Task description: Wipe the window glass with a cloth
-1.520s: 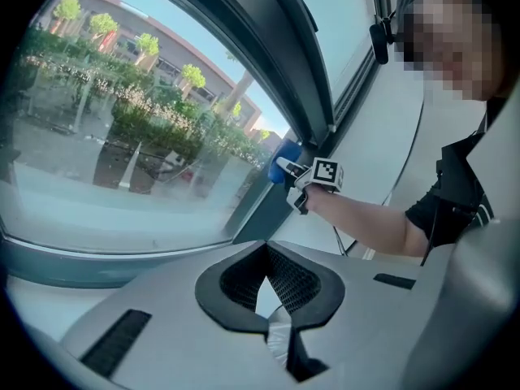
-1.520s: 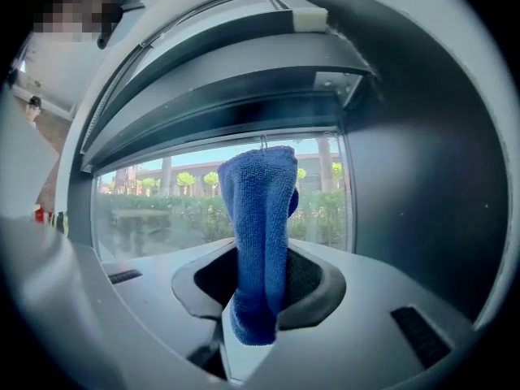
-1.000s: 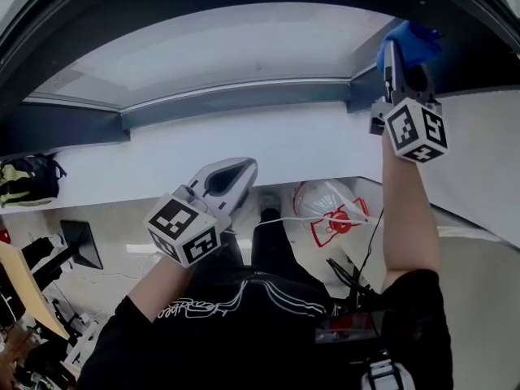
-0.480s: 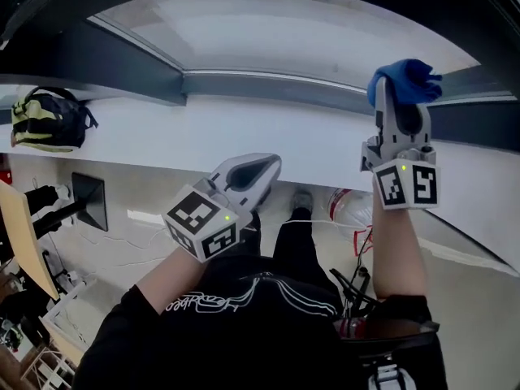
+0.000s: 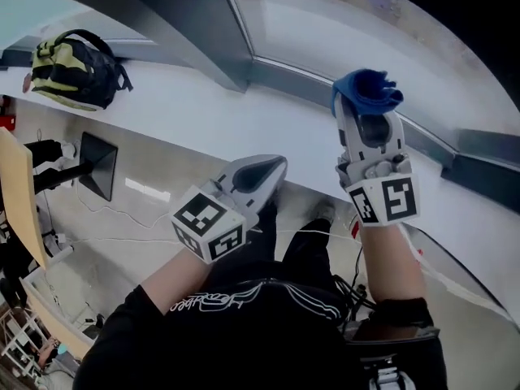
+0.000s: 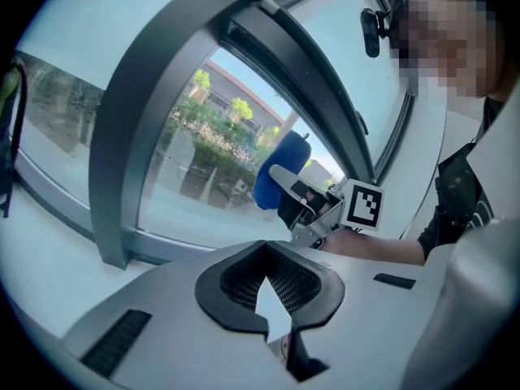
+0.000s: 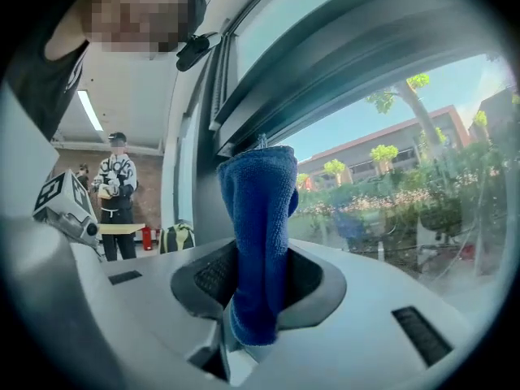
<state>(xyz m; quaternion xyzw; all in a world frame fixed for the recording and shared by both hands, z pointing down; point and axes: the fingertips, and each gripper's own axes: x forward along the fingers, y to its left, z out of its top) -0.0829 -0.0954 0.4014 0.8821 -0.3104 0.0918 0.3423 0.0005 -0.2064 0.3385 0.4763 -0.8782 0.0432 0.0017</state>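
Observation:
A blue cloth (image 5: 367, 90) sticks up from my right gripper (image 5: 365, 110), whose jaws are shut on it. The cloth is raised in front of the lower part of the window glass (image 5: 341, 31), above the white sill (image 5: 195, 108); I cannot tell whether it touches the pane. In the right gripper view the cloth (image 7: 260, 226) hangs folded between the pads, with the glass (image 7: 406, 177) just behind it. My left gripper (image 5: 272, 165) is held lower, over the sill's edge, shut with nothing in it. The left gripper view looks at the cloth (image 6: 279, 179) and the pane (image 6: 203, 165).
A dark window post (image 5: 195, 31) divides the panes, and a dark frame rail (image 5: 422, 140) runs along the glass's foot. A yellow and black backpack (image 5: 75, 65) lies on the sill at the left. A person (image 7: 118, 189) stands far back in the room.
The head view has swung left and down along the window. My right gripper with the cloth has come from the pane's upper right corner down toward its lower edge. The left gripper has barely moved.

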